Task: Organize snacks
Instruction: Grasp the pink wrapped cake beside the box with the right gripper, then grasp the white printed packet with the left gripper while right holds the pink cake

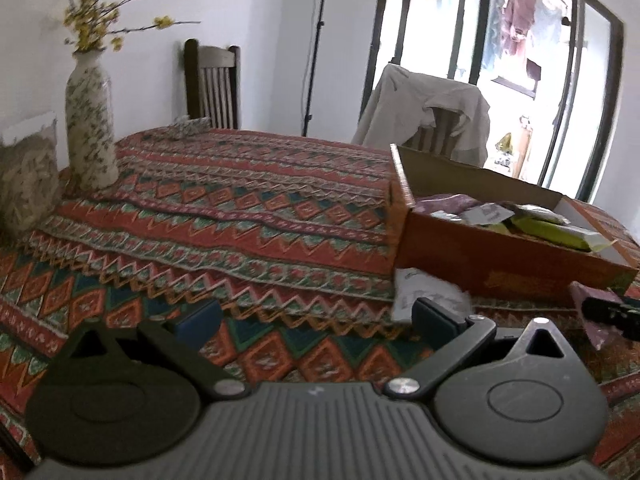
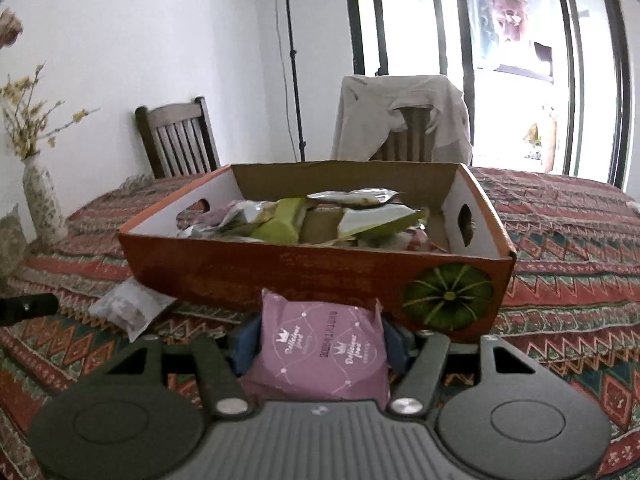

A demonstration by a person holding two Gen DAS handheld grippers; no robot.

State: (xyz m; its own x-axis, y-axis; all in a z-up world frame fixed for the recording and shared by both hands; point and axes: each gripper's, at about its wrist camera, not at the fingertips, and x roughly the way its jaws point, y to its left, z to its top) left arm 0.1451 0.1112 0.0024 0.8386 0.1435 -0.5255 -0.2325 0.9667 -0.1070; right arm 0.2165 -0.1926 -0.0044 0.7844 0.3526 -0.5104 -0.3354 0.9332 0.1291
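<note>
Your right gripper (image 2: 320,344) clamps the pink snack packet (image 2: 320,354) just in front of the orange cardboard box (image 2: 280,276) of snacks; your left gripper (image 1: 316,318) stands open and empty beside a white packet (image 1: 424,292) on the tablecloth (image 1: 240,208)

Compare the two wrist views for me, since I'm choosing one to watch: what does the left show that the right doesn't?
Left wrist only: the open left hand-held gripper with nothing between its fingers, and a bag beside the vase.

Right wrist only: the right hand-held gripper clamped on a pink packet, the box's pumpkin picture and its handle holes.

Both: the box of snacks, a white packet on the cloth before it, the vase, two chairs, the window.
</note>
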